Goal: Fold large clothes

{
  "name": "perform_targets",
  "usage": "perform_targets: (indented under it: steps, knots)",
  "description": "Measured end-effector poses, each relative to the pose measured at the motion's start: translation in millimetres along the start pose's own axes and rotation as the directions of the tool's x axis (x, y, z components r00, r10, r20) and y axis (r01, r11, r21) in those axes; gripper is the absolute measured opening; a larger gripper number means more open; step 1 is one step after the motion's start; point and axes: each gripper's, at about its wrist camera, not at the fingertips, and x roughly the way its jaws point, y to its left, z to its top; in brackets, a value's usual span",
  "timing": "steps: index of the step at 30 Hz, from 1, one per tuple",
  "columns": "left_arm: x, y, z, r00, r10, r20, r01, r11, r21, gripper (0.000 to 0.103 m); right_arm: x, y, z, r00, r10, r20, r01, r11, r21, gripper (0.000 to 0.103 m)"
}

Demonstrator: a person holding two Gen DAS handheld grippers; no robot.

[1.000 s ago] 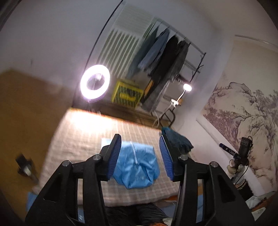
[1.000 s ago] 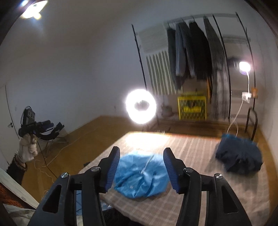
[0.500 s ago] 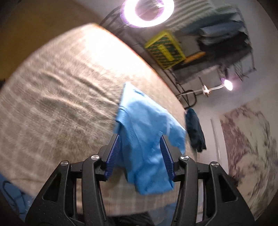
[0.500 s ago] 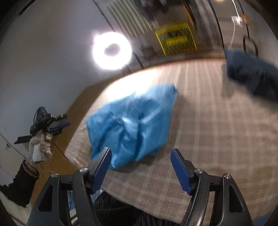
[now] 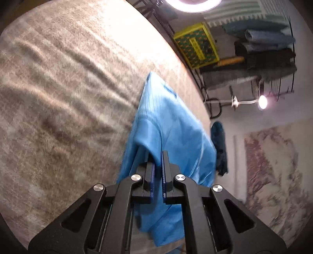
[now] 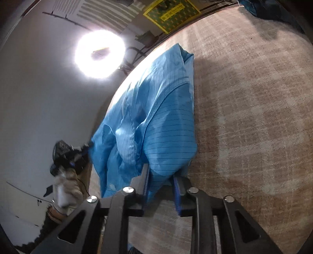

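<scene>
A crumpled light blue garment (image 5: 166, 121) (image 6: 156, 117) lies on a bed with a beige checked cover (image 5: 68, 88) (image 6: 254, 117). In the left wrist view my left gripper (image 5: 158, 158) is shut on a fold at the garment's near edge. In the right wrist view my right gripper (image 6: 161, 173) has a puffed bunch of the blue cloth between its fingers, and its jaws are closing on it. The left gripper's body (image 6: 68, 156) also shows there, at the garment's left edge, held by a gloved hand (image 6: 66, 187).
A dark blue garment (image 5: 220, 144) (image 6: 252, 7) lies at the bed's far side. Beyond the bed stand a lit ring light (image 5: 193, 4) (image 6: 99, 53), a yellow crate (image 5: 197, 46) (image 6: 172, 13), a rack of hanging clothes (image 5: 268, 54) and a small lamp (image 5: 262, 101).
Both grippers came down from above the bed to the blue garment and rolled. Their jaws, open before, have closed onto its near edge, one at each side.
</scene>
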Motion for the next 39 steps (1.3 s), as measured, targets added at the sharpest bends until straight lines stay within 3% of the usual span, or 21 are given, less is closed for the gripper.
perform_targets:
  steps: [1,6,13,16,17,19,21,24,31,35,37,39]
  knots:
    - [-1,0,-7,1.000,0.007,-0.009,-0.006,1.000,0.013,0.001,-6,5,-1,1.000,0.004,0.003,-0.004,1.000,-0.018,0.002]
    - [-18,1,-32,0.999,0.046,-0.019,-0.045,0.997,0.070,0.001,-36,17,-15,0.997,0.070,0.013,-0.070,0.997,-0.029,0.000]
    - [-12,21,-37,0.993,0.110,-0.030,-0.109,0.993,0.048,0.001,-7,16,-34,0.997,-0.066,-0.045,0.062,0.995,-0.072,0.000]
    - [-25,16,-38,0.990,0.139,-0.023,-0.136,0.987,0.088,0.001,-11,36,-36,0.992,-0.098,-0.081,0.081,0.979,-0.188,0.009]
    - [-31,13,-37,0.988,0.152,-0.015,-0.150,0.983,0.104,0.001,-13,41,-36,0.989,-0.109,-0.097,0.086,0.972,-0.220,0.033]
    - [-50,6,-37,0.984,0.176,0.019,-0.177,0.975,0.138,0.001,-28,50,-34,0.989,-0.131,-0.074,0.104,0.951,-0.291,0.048]
    - [-65,-3,-38,0.982,0.179,0.059,-0.186,0.970,0.157,0.001,-42,52,-25,0.992,-0.112,-0.052,0.091,0.947,-0.309,0.048]
    - [-71,-31,-39,0.986,0.138,0.090,-0.154,0.968,0.200,0.001,-53,36,5,0.999,-0.038,0.004,0.038,0.969,-0.244,0.052]
    - [-3,-98,-54,0.993,0.116,-0.017,-0.099,0.909,0.405,0.001,-18,3,79,0.999,0.021,0.047,-0.015,0.992,-0.123,0.051]
    - [33,-92,-61,0.982,0.179,-0.065,-0.133,0.888,0.441,0.001,9,-17,109,0.999,0.045,0.029,-0.043,0.996,-0.076,0.049]
    - [44,-81,-61,0.974,0.212,-0.080,-0.160,0.892,0.422,0.001,25,-28,119,0.997,0.072,0.014,-0.072,0.997,-0.042,0.048]
    - [48,-68,-62,0.970,0.224,-0.096,-0.169,0.903,0.394,0.001,40,-35,125,0.994,0.107,-0.009,-0.107,0.994,-0.012,0.038]
